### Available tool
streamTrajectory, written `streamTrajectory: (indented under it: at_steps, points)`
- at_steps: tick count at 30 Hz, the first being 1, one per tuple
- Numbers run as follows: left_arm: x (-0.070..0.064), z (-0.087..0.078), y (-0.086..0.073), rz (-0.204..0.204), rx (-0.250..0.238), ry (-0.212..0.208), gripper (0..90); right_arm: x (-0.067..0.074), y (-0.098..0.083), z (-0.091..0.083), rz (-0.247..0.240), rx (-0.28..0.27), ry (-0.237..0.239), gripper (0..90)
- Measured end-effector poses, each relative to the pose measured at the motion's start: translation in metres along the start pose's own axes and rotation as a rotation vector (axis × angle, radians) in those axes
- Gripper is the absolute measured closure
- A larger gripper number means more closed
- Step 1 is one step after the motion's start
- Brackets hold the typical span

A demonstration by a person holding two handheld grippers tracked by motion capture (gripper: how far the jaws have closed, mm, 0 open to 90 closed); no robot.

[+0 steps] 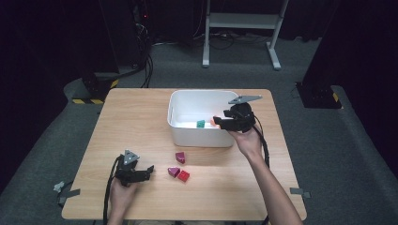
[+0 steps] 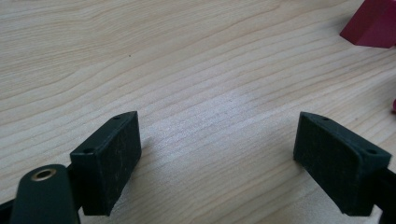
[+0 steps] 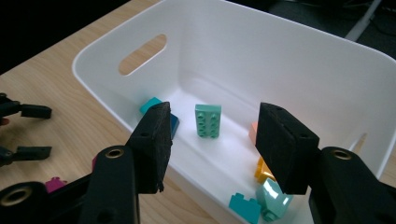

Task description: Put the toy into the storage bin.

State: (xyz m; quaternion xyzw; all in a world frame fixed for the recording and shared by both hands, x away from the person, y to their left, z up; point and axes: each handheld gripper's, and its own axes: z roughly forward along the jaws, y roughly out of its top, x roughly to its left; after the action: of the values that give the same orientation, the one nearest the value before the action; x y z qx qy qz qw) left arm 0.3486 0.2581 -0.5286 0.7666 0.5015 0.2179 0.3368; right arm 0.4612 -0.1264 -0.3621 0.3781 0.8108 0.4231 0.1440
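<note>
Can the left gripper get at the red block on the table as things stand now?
Probably yes. The left gripper is open and rests on the table, with bare wood between it and the red block close by.

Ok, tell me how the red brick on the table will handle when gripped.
The red brick looks like hard, stiff plastic, likely light. Its flat sides should suit the left gripper pads, though glossy plastic may slip. Resting flat, it probably won't roll.

No readable text, label, brand or number appears on anything here. The only sign-like marking is yellow-and-black hazard striping (image 1: 88, 101) on the floor beyond the table's far left corner.
</note>
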Motion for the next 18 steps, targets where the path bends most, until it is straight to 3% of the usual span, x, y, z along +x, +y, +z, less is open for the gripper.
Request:
streamTrajectory:
  at_steps: [18]
  points:
    - [0.0, 0.0, 0.0, -0.001, 0.0, 0.0, 15.2, 0.03, -0.03, -0.023, -0.04, -0.091, 0.088, 47.6]
